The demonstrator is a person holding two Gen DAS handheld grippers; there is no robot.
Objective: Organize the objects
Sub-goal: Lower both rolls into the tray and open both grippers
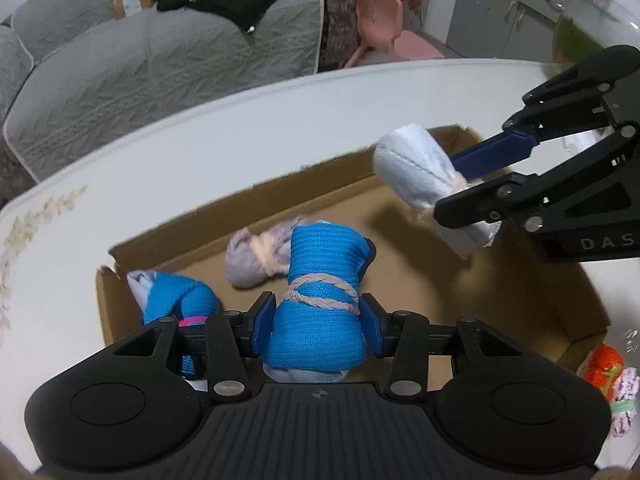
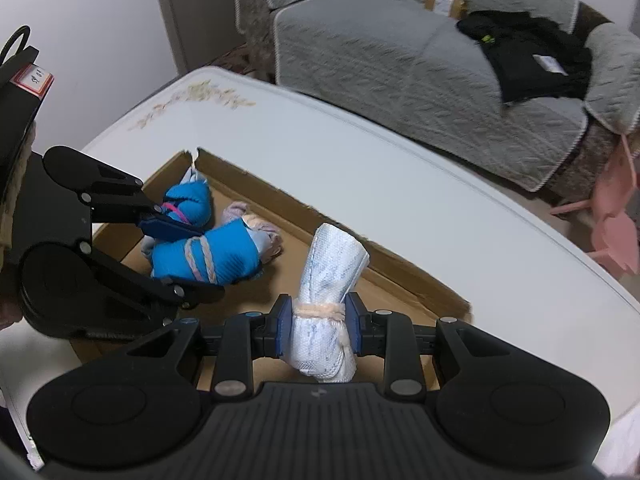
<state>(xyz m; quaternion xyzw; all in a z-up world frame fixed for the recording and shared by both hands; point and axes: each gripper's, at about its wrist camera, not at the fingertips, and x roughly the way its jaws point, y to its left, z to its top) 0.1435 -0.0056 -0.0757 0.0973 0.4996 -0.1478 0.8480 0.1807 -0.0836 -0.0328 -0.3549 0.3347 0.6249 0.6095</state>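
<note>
My left gripper is shut on a blue rolled sock bundle tied with a pastel braided band, held above the shallow cardboard box. My right gripper is shut on a white rolled bundle tied with a peach band, also over the box. In the left wrist view the right gripper holds that white bundle at the right. Inside the box lie a second blue bundle with a pink band and a lilac bundle.
The box sits on a white table with a floral print near its left edge. An orange bundle and a pink-patterned bundle lie outside the box at the right. A grey sofa with black clothing and a pink chair stand beyond the table.
</note>
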